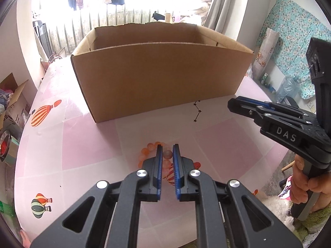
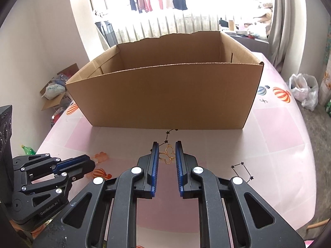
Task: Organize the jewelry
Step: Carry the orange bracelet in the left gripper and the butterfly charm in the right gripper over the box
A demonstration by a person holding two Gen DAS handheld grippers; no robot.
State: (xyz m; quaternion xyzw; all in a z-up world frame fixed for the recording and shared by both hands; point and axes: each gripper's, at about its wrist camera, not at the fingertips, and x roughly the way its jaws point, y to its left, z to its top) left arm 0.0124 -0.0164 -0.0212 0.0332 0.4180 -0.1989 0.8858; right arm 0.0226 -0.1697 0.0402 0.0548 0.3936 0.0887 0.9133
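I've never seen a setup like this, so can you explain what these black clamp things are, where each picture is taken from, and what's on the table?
A person holds two hand-held grippers, each with a camera looking along its fingers. The left gripper is shut on an orange bead bracelet. The right gripper is shut on a small gold butterfly charm. In the left view, a hand holds the right gripper's handle. Both pieces are just above the pink table. Behind them stands an open cardboard box; its inside floor is hidden.

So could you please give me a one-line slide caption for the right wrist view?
Right hand-held gripper closed on a gold butterfly pendant before an open cardboard box.
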